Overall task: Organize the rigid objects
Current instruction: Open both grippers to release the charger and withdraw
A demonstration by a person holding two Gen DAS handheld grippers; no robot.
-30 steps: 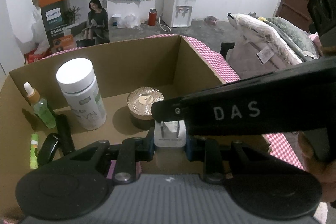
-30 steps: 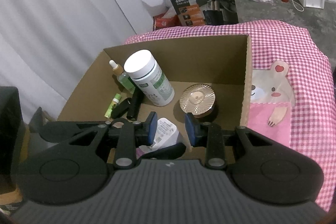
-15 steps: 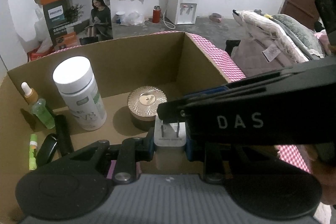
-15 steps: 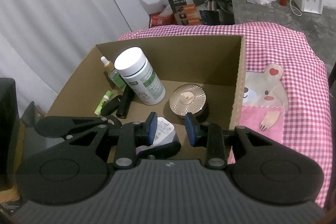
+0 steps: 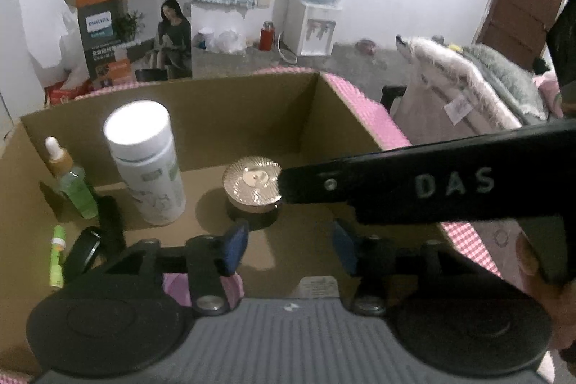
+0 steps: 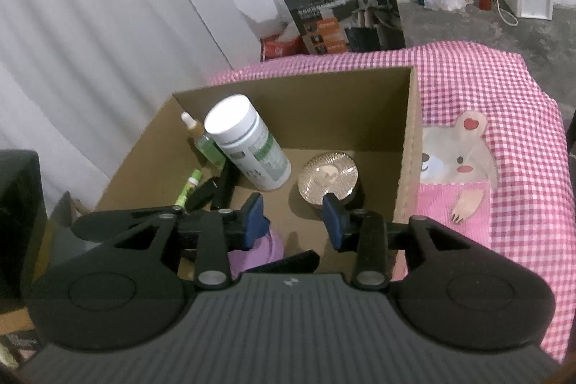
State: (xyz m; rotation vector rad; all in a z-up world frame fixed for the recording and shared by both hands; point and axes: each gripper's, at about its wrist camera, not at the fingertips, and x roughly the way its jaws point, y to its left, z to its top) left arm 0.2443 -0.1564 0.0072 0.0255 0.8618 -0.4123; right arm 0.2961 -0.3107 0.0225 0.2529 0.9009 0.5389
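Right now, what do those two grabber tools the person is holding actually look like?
Both are matte black plastic. Each has a ribbed grey body, two round discs, silver screws and blue pads on the fingers: left gripper, right gripper. White letters "DAS" mark the right one's side.

A white bottle (image 5: 145,164) stands upright in the cardboard box (image 5: 230,117), a gold-lidded jar (image 5: 252,184) beside it, a green dropper bottle (image 5: 70,180) left.

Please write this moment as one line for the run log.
left claw: opening, empty | right claw: opening, empty | open brown cardboard box: white plastic bottle upright
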